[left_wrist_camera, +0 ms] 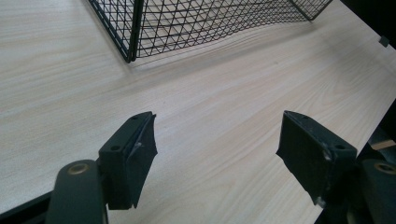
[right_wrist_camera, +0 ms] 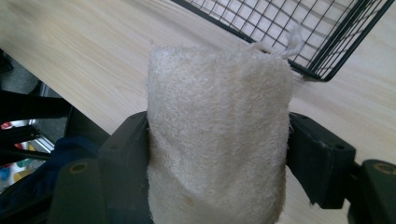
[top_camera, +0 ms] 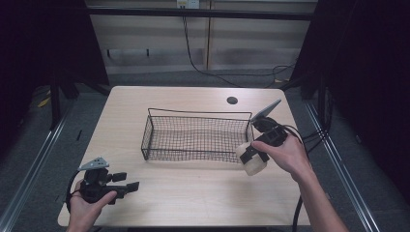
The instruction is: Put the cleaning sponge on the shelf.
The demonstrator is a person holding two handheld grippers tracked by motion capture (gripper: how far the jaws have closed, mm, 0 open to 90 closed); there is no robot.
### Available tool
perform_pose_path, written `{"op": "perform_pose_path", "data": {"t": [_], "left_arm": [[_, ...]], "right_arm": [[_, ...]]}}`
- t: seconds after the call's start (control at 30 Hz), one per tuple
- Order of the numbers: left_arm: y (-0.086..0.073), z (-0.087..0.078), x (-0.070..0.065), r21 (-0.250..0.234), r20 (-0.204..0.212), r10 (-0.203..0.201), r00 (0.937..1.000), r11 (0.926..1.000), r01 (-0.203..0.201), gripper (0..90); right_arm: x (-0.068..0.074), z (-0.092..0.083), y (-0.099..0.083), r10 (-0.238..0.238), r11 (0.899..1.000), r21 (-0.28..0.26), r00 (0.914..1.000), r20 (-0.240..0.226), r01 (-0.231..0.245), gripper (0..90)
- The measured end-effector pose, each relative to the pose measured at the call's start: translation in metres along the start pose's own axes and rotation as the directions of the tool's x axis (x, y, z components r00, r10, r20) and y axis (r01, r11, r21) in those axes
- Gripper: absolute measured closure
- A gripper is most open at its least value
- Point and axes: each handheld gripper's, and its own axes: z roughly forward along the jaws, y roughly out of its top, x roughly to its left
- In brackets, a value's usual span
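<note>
**Inspector:** Where the person's forearms enter at the near edge of the pale wood-grain table [top_camera: 193, 193], what does each hand hold?

**Assistant:** At the near left corner, the left hand [top_camera: 84, 205] holds the black two-jaw left gripper [top_camera: 126, 182] low over the tabletop. Its jaws stand wide apart with bare wood between them, as the left gripper view confirms [left_wrist_camera: 217, 156]. A grey three-cornered plate sits on top of it.

**Inspector:** And the other side?

**Assistant:** Farther in and to the right, the right hand [top_camera: 285, 154] holds the black right gripper [top_camera: 251, 155]. Its jaws are clamped on a cream-coloured, fibrous cylindrical loofah sponge [top_camera: 252, 162], one jaw pressing each side of it. The right gripper view shows the sponge [right_wrist_camera: 217, 140] upright between the jaws, a frayed white string at its top end.

**Inspector:** Position of the sponge relative to the container?

**Assistant:** It sits just outside the near right corner of the black rectangular wire-mesh basket [top_camera: 150, 128], very close to the corner. Whether it rests on the table I cannot tell.

**Inspector:** Beyond that?

**Assistant:** A small dark round hole [top_camera: 232, 100] lies in the tabletop behind the basket. A black cable [top_camera: 193, 60] hangs down the far wall.
</note>
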Motion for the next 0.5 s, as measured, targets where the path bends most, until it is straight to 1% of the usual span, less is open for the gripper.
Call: {"op": "perform_pose_path", "data": {"t": [0.2, 0.47, 0.5], "left_arm": [[0.000, -0.001, 0.000, -0.001, 0.006, 0.002, 1.0000, 1.0000, -0.002, 27.4], [0.000, 0.000, 0.001, -0.003, 0.005, -0.002, 1.0000, 1.0000, 0.002, 27.3], [0.000, 0.000, 0.001, -0.003, 0.003, -0.002, 1.0000, 1.0000, 0.002, 27.4]], "right_arm": [[0.009, -0.004, 0.010, -0.018, 1.000, -0.013, 0.9998, 0.000, 0.018, 27.0], [0.011, -0.005, 0.022, -0.028, 0.999, -0.024, 0.9995, -0.017, 0.027, 27.0], [0.012, -0.005, 0.024, -0.028, 0.999, -0.027, 0.9995, -0.010, 0.028, 27.0]]}}
